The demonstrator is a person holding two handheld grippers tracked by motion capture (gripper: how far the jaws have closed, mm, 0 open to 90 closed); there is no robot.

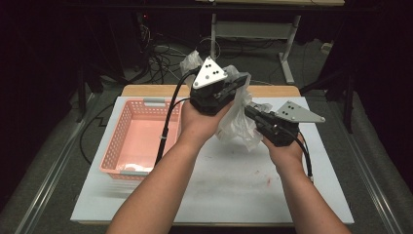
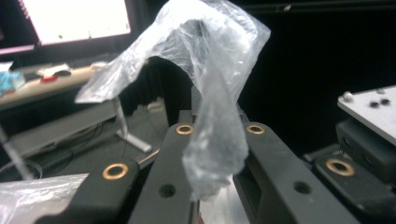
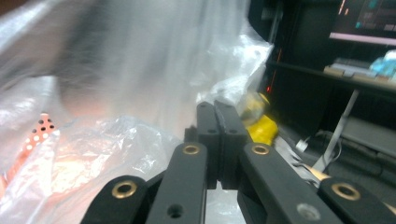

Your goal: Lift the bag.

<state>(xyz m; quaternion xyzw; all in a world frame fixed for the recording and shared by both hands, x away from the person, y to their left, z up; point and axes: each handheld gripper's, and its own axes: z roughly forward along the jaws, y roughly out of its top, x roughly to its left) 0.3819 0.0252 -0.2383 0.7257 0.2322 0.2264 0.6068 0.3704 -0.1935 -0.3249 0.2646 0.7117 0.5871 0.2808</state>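
Observation:
A crumpled clear plastic bag (image 1: 237,119) hangs in the air over the white table (image 1: 224,190), held up between both grippers. My left gripper (image 1: 241,82) is raised above the table's far middle, shut on an upper fold of the bag. In the left gripper view that film (image 2: 205,51) rises out from between the closed jaws and arches over them. My right gripper (image 1: 250,112) sits lower and to the right, jaws pressed together at the bag's right edge. In the right gripper view the bag (image 3: 116,93) billows to the left of the shut jaws (image 3: 216,109).
An empty pink slotted basket (image 1: 117,141) stands on the table's left half. A yellow object (image 3: 262,128) shows blurred just beyond the right jaws. Cables and a desk frame (image 1: 287,53) lie on the dark floor behind the table.

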